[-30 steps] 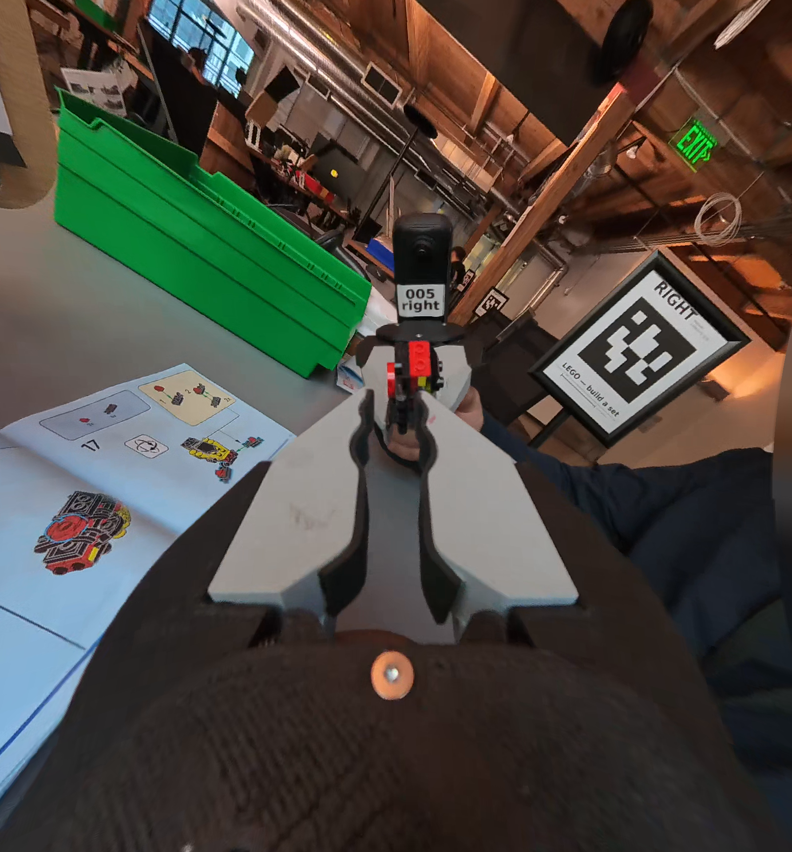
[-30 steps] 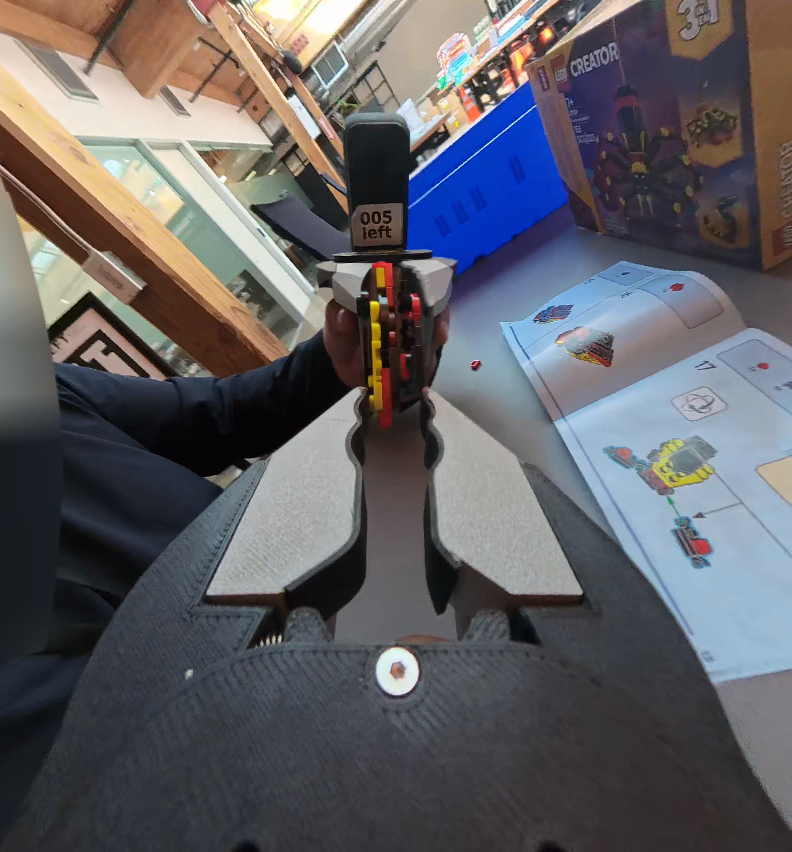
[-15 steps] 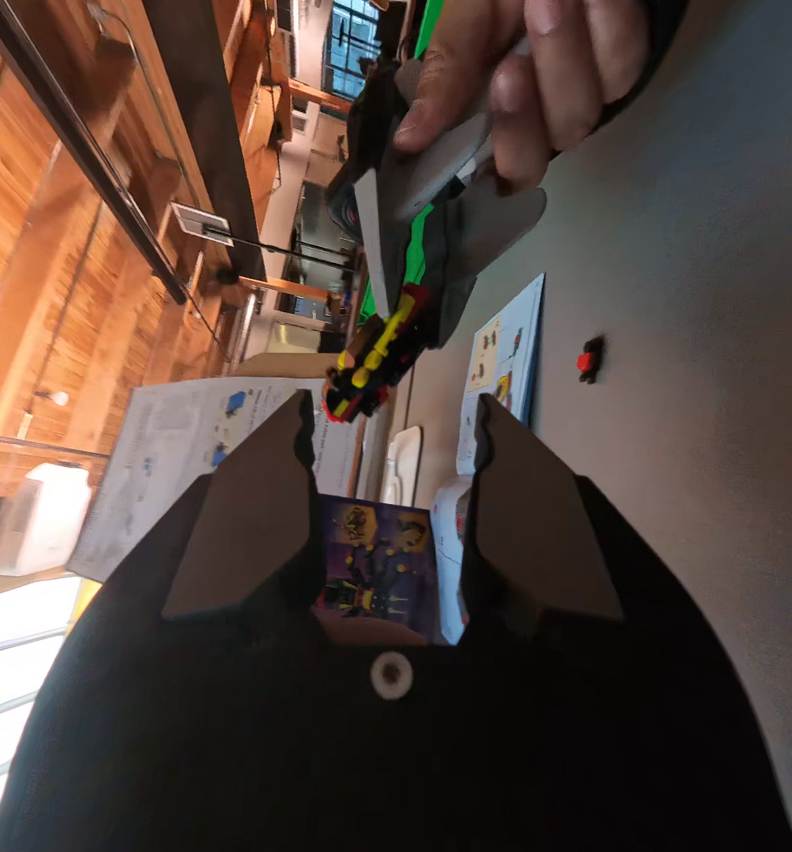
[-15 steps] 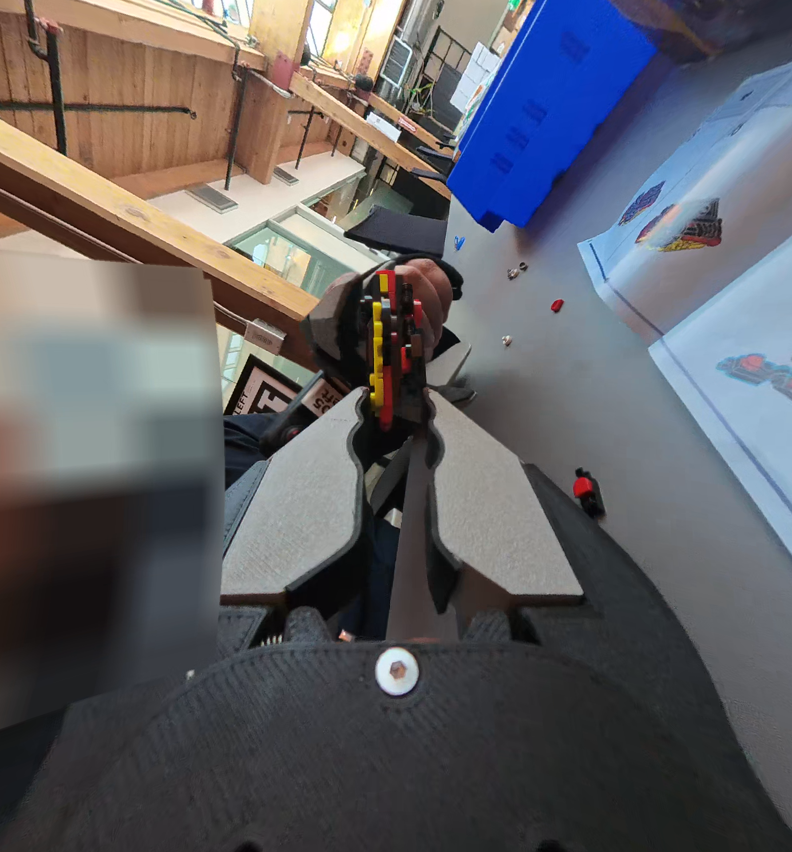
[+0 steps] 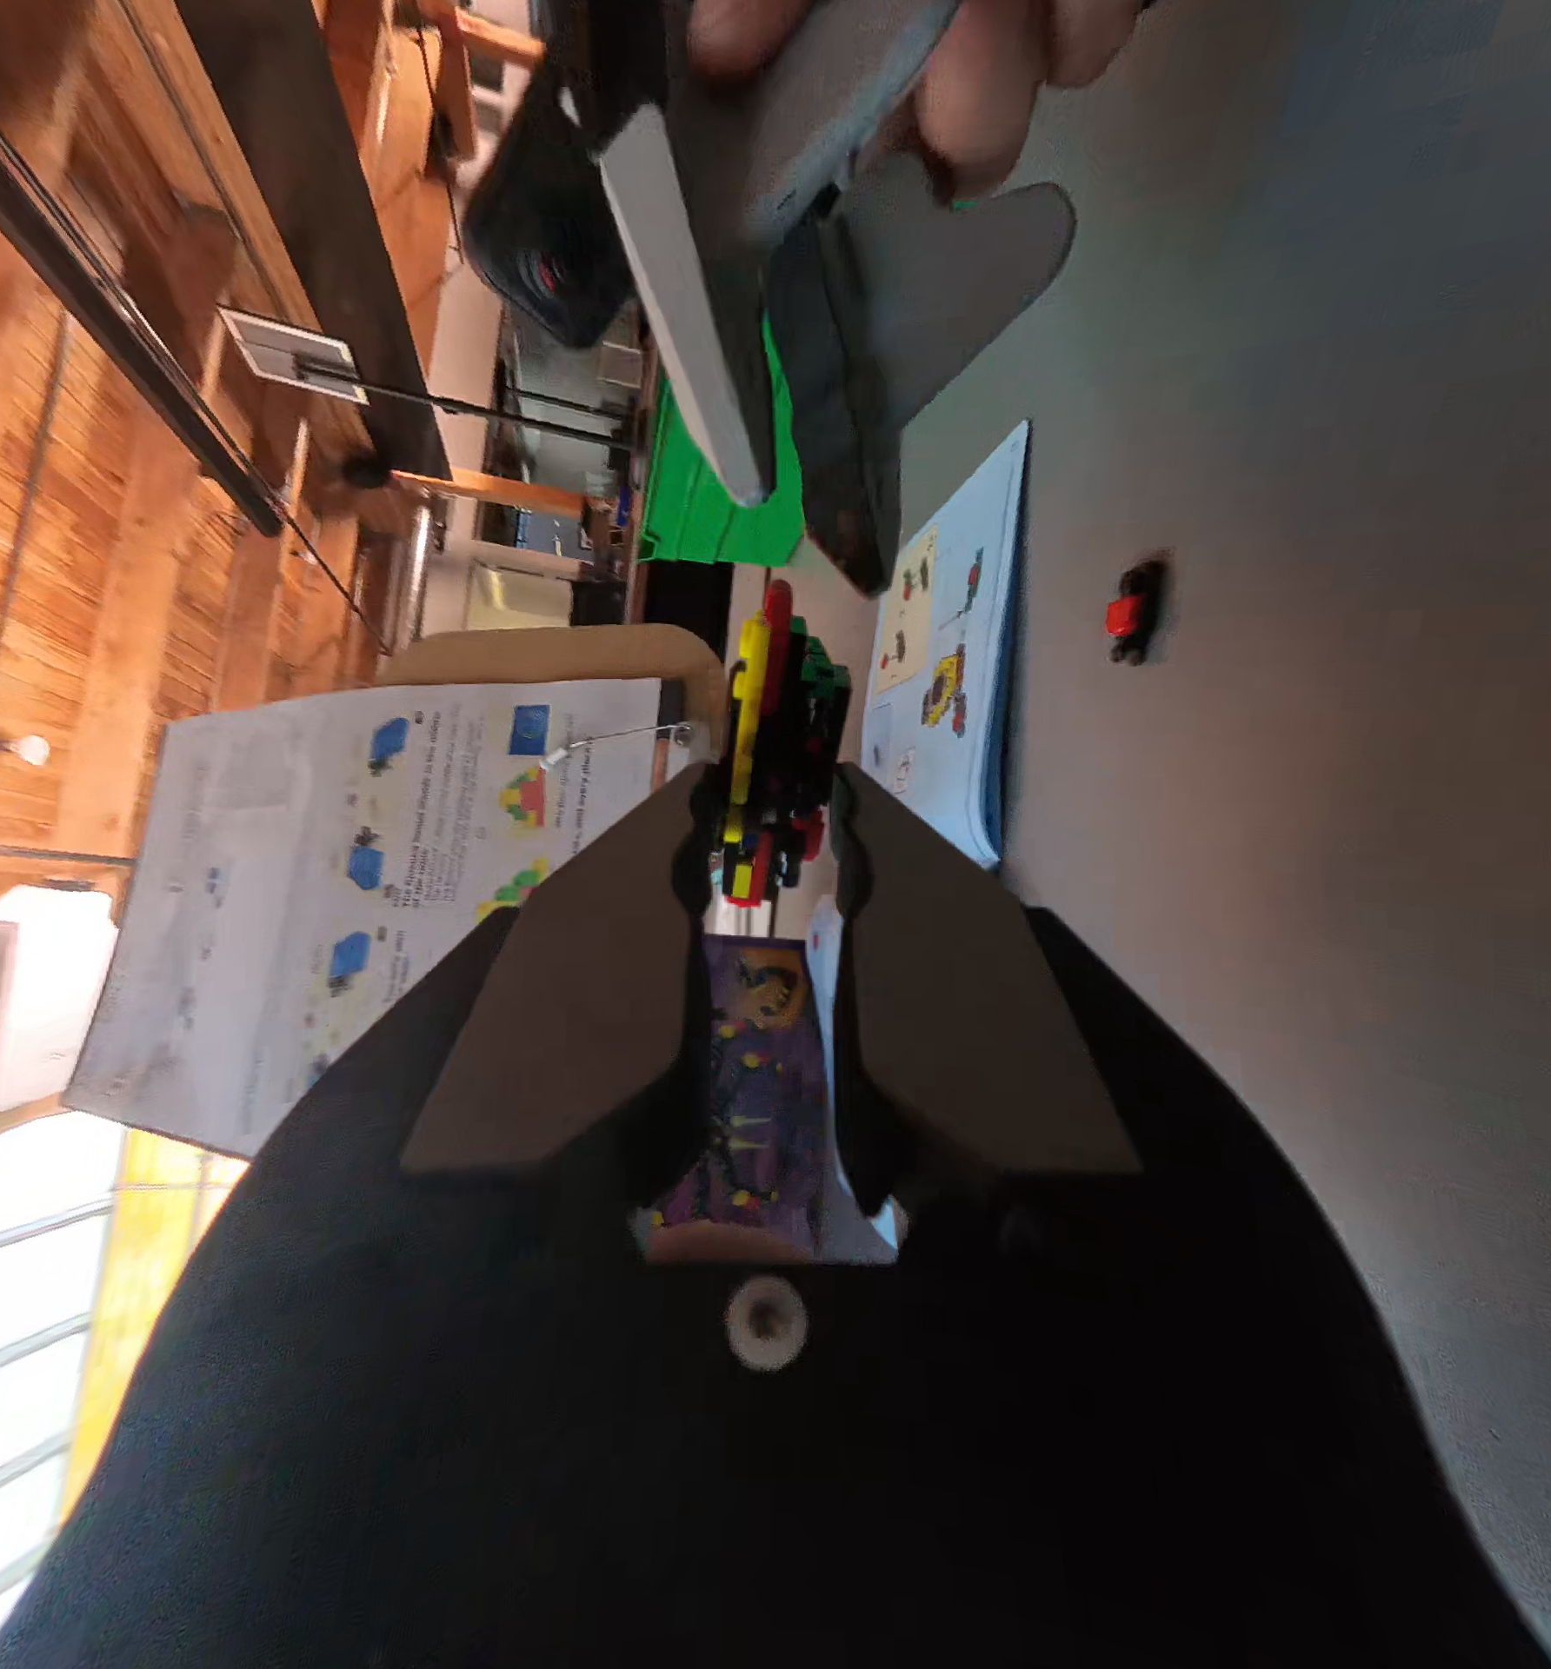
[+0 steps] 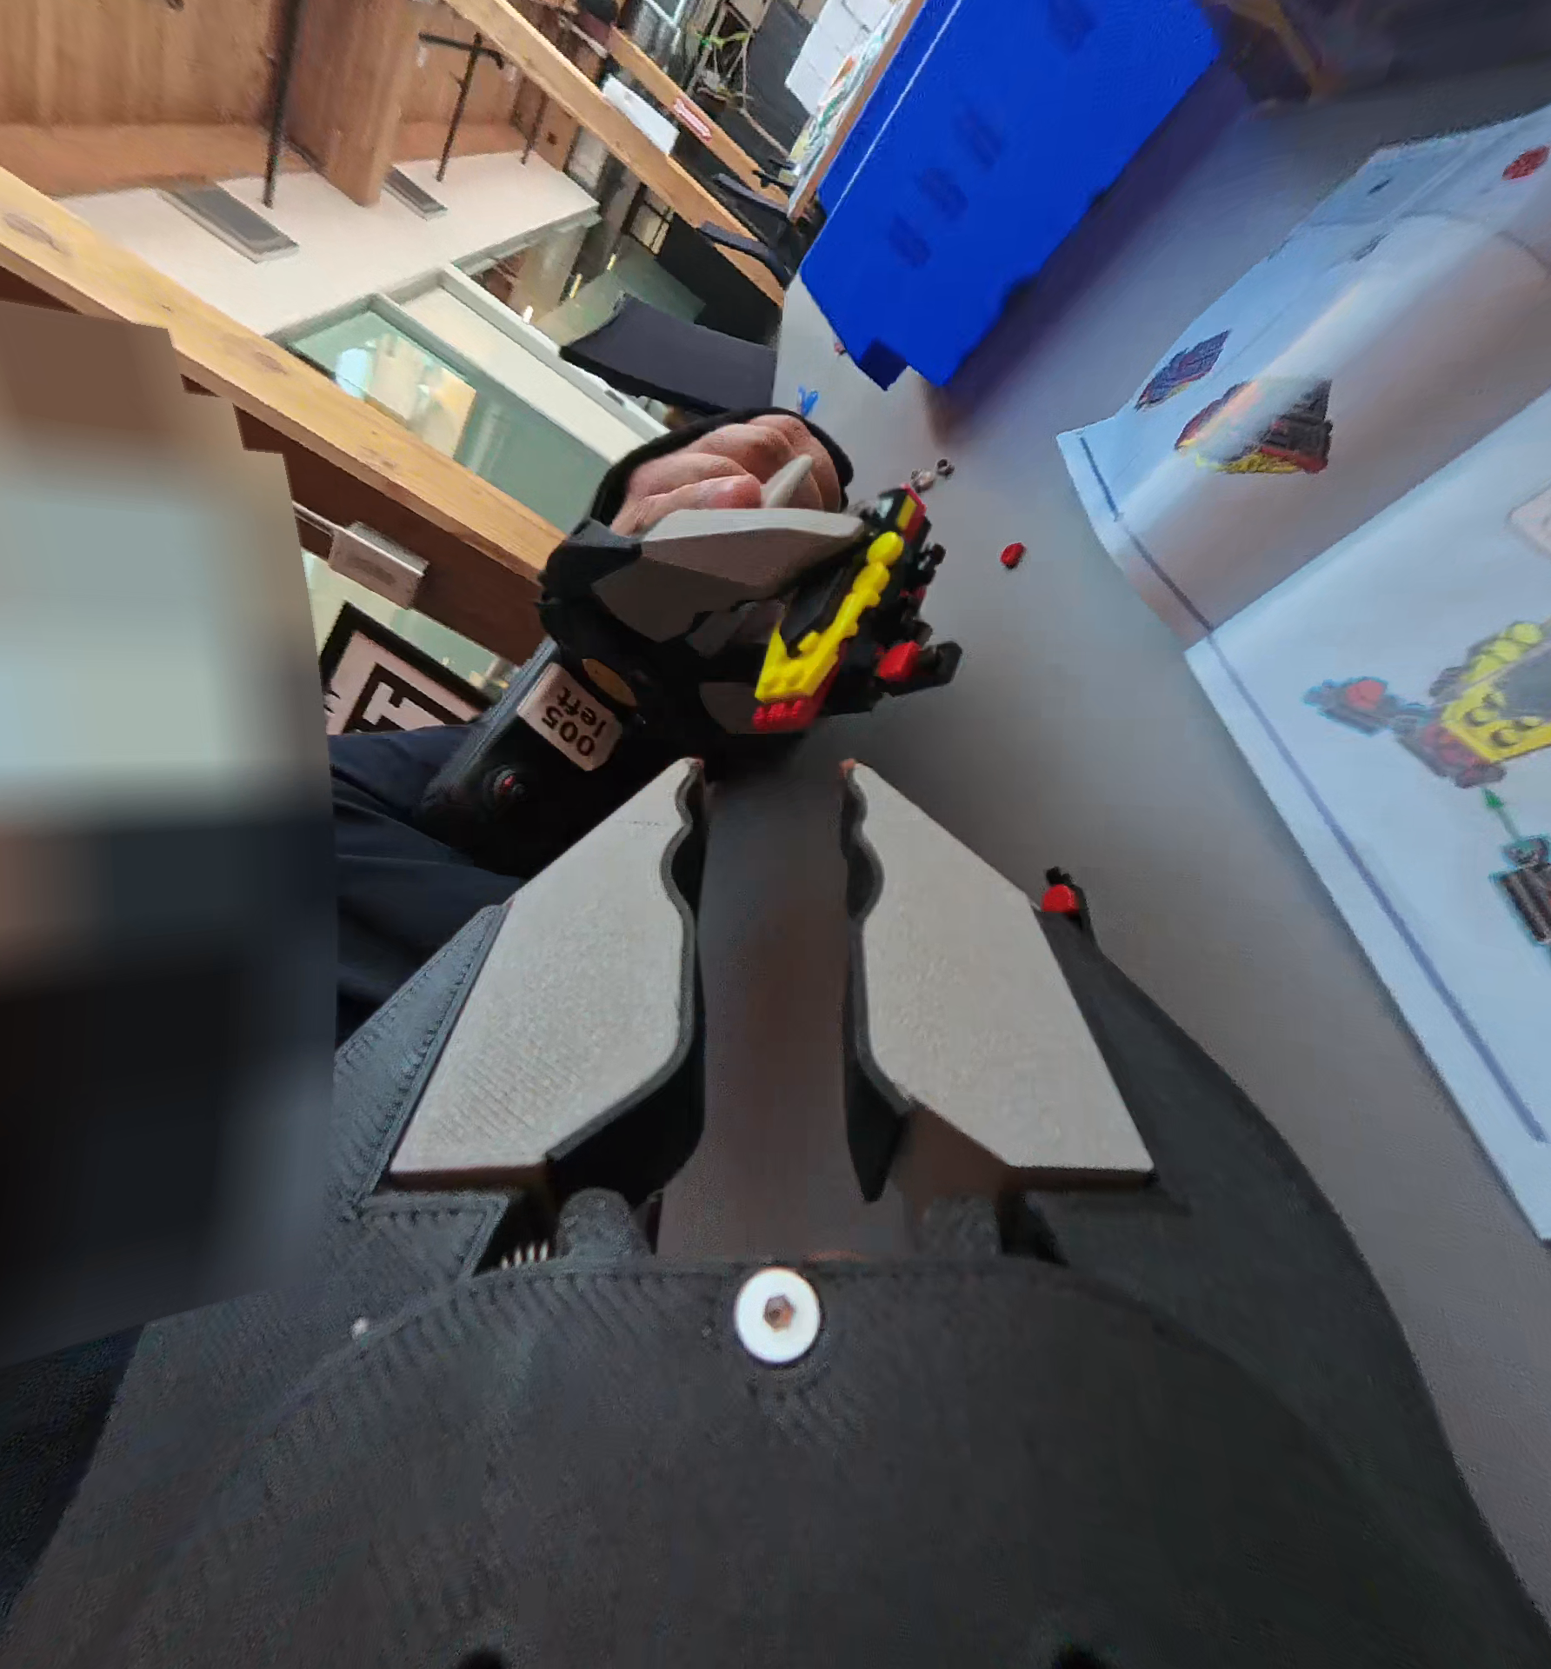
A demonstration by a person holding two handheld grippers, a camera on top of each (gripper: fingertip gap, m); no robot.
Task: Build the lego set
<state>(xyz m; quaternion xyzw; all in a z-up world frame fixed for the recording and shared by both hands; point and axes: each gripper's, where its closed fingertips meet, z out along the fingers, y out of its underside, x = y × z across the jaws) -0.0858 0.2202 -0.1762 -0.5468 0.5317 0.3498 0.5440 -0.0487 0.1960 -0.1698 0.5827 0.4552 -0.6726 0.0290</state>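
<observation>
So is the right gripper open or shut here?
Open: the right gripper has bare table between its fingers; the Lego model sits in the left gripper.

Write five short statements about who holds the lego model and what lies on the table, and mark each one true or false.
1. The left gripper is closed on the lego model. True.
2. The right gripper holds the lego model. False: its jaws are apart with nothing between them, and the model sits in the other gripper.
3. A small red and black piece lies loose on the grey table. True.
4. The instruction booklet is closed. False: it lies open on the table, with printed build steps showing.
5. The bin at the far end of the table in the right wrist view is yellow. False: it is blue.
</observation>
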